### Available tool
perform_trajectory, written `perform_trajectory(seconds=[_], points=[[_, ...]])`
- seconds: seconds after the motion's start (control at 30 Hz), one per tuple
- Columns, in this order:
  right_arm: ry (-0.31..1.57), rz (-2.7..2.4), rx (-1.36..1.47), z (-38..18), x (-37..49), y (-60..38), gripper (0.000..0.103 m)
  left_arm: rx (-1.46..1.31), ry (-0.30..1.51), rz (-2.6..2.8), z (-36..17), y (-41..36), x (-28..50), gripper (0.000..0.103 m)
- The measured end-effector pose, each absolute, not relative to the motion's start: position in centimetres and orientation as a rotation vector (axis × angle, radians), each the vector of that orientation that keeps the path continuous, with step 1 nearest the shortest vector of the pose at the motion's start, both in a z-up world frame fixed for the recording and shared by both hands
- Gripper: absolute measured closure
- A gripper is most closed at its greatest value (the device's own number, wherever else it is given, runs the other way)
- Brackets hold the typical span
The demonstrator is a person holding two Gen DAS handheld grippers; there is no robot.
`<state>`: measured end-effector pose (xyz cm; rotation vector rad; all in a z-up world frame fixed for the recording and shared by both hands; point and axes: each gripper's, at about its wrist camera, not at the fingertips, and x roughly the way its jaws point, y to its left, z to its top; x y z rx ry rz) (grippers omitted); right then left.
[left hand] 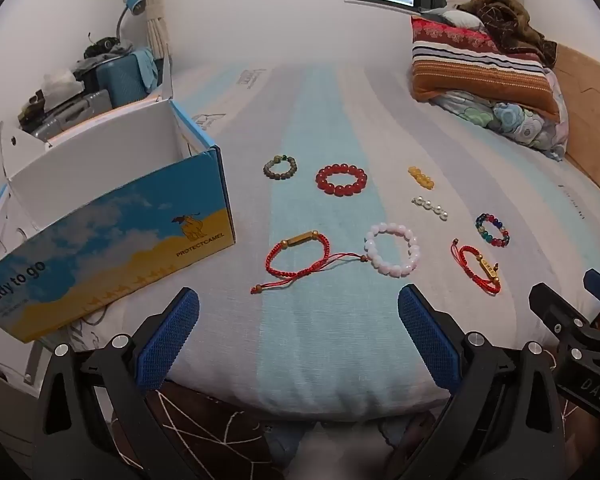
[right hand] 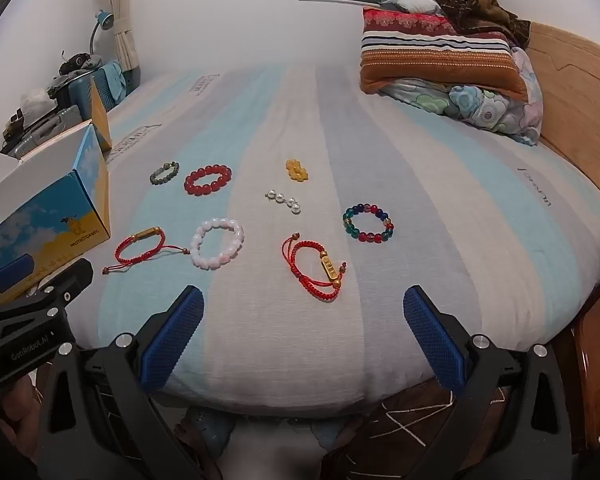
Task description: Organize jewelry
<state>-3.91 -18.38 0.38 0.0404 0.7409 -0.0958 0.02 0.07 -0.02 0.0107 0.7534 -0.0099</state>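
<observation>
Eight bracelets on striped bed (left hand: 320, 344). Left claw (left hand: 299, 322) spread wide, empty; red cord bracelet with gold tube (left hand: 298, 258) at 12 o'clock. Right claw (right hand: 303, 320) likewise; red cord bracelet with gold tag (right hand: 316, 272) at 12. Open blue-yellow cardboard box (left hand: 112, 236) at left claw's 10.

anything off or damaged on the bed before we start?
Nothing looks damaged or spilled. Only oddity: the yellow bead bracelet and the white pearl bracelet lie squashed flat rather than as open rings. The open blue-and-yellow cardboard box sits upright at left.
</observation>
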Motion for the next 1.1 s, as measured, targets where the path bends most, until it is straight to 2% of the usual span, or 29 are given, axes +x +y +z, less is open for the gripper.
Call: perform_trajectory(seconds=[1.1], points=[[0.707, -0.073, 0.015, 0.7, -4.2, -17.6, 0.007, 0.017, 0.747, -0.023, 0.5, -0.3, -0.2, 0.006]])
